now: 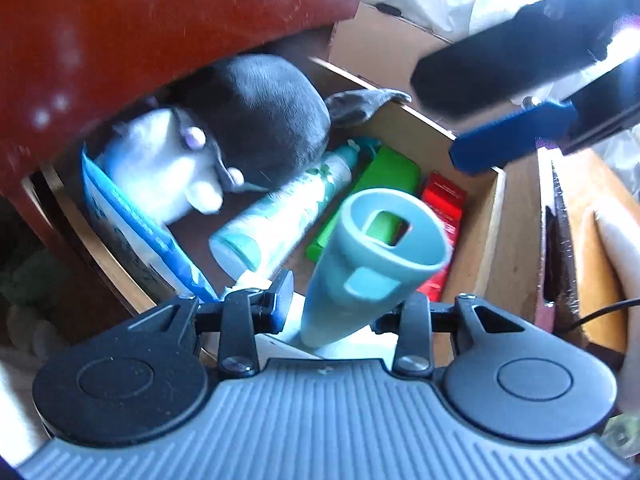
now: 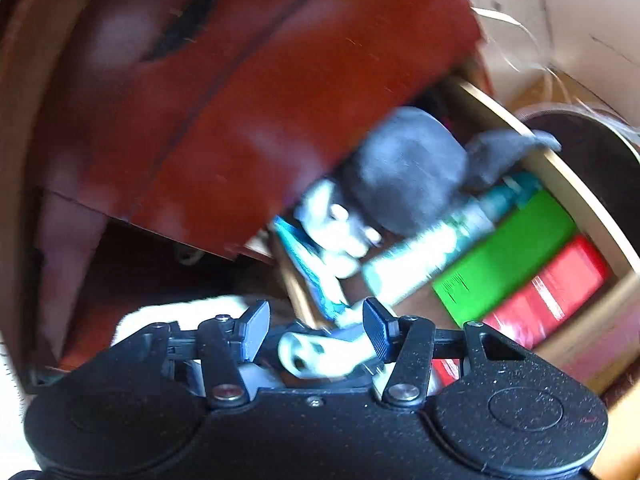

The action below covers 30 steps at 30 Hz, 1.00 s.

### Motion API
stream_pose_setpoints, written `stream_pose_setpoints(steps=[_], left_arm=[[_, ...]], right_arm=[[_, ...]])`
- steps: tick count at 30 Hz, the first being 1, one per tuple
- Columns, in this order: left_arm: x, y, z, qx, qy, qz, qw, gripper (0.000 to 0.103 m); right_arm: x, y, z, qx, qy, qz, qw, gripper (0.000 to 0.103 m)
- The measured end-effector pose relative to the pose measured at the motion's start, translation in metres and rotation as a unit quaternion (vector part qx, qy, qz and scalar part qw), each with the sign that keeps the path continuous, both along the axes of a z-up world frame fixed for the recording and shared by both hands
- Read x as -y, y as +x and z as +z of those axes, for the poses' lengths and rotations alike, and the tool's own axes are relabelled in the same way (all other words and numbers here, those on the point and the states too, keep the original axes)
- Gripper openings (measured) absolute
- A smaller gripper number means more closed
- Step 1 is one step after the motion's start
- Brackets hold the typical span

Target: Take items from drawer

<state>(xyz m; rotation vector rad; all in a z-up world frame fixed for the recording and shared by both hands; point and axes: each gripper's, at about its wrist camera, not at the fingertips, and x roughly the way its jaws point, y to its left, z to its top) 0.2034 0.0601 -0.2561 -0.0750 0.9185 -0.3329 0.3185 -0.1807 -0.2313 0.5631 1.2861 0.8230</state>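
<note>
The wooden drawer (image 1: 494, 216) stands pulled out. In it lie a grey and white plush toy (image 1: 264, 120), a white-green bottle (image 1: 288, 212), a green box (image 1: 384, 176), a red box (image 1: 442, 208) and a blue-white packet (image 1: 132, 216). My left gripper (image 1: 348, 294) is shut on a pale blue cone-shaped plastic item (image 1: 420, 248), held above the drawer's front. My right gripper (image 2: 316, 326) is open above the drawer's near edge. A pale piece with holes (image 2: 320, 354) shows low between its fingers, untouched by the pads. The right gripper's black and blue fingers (image 1: 512, 140) hover at the drawer's far right corner.
The red-brown cabinet front (image 1: 160, 20) overhangs the drawer's back half and hides part of the plush toy. Cardboard boxes (image 1: 380, 44) stand beyond the drawer. A dark round container (image 2: 592, 168) sits past the drawer's side wall (image 2: 600, 216). A black cable (image 1: 600, 314) runs at the right.
</note>
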Motion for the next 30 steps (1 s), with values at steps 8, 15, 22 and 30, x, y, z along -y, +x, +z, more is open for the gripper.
stream_pose_setpoints(steps=[8,15,22,30], left_arm=[[-0.003,-0.002,-0.002,-0.008,-0.017,-0.012,0.9998,0.040],[0.000,0.003,-0.002,0.006,0.017,-0.011,0.9998,0.057],[-0.002,0.007,-0.005,-0.001,-0.002,-0.012,0.9999,0.056],[0.000,0.007,-0.008,0.012,0.003,-0.016,0.9998,0.051]], right_arm=[[-0.023,-0.011,0.003,0.021,-0.009,0.075,0.997,0.057],[-0.037,-0.012,-0.012,0.016,-0.040,0.112,0.993,0.055],[-0.058,-0.014,-0.018,0.068,-0.100,0.131,0.984,0.036],[-0.067,-0.009,-0.039,0.086,-0.092,0.127,0.984,0.036]])
